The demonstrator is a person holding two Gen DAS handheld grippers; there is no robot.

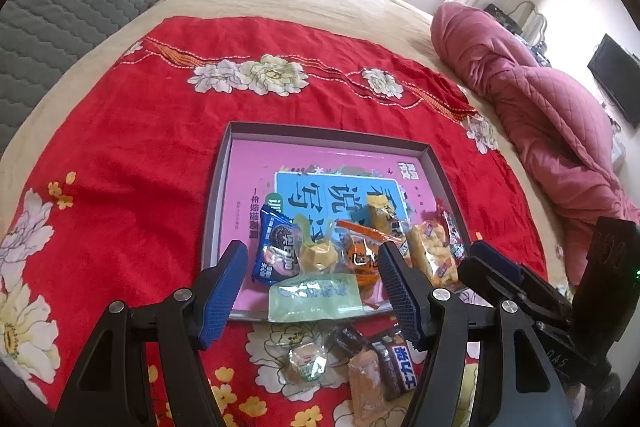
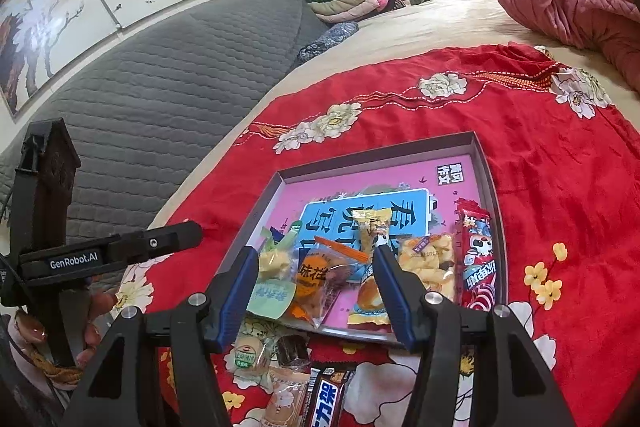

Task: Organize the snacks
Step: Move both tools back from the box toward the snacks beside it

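You have both tools hovering over the near edge of the box lid (image 1: 224, 163), which lies on the red flowered cloth (image 1: 132, 163) spread over the bed, and that placement makes sense: the shallow lid is the collecting place, and its low rim keeps loose packets from sliding off the soft bedding. Your left gripper (image 1: 312, 291) has its jaws apart with nothing pressed between the blue pads; the snacks seen between them lie below in the lid, untouched. Your right gripper (image 2: 316, 293) is the same, jaws apart and empty, just right of the left one. Inside the lid the packets are bunched at the near side, likely because that is the shortest reach: a blue cookie packet (image 1: 276, 259) at the left, a yellow sweet (image 1: 316, 251), an orange packet (image 1: 362, 261), a pale green packet (image 1: 316, 297) hanging over the near rim, a bag of puffed bits (image 1: 430, 251) and, farthest right, a red stick packet (image 2: 478, 259). The far half of the lid is bare. Four snacks wait outside on the cloth, near you: a round wrapped cake (image 2: 250, 353), a small dark sweet (image 2: 292, 347), a tan packet (image 2: 282, 401) and a brown chocolate bar (image 2: 324, 399). I judge the job over half done.
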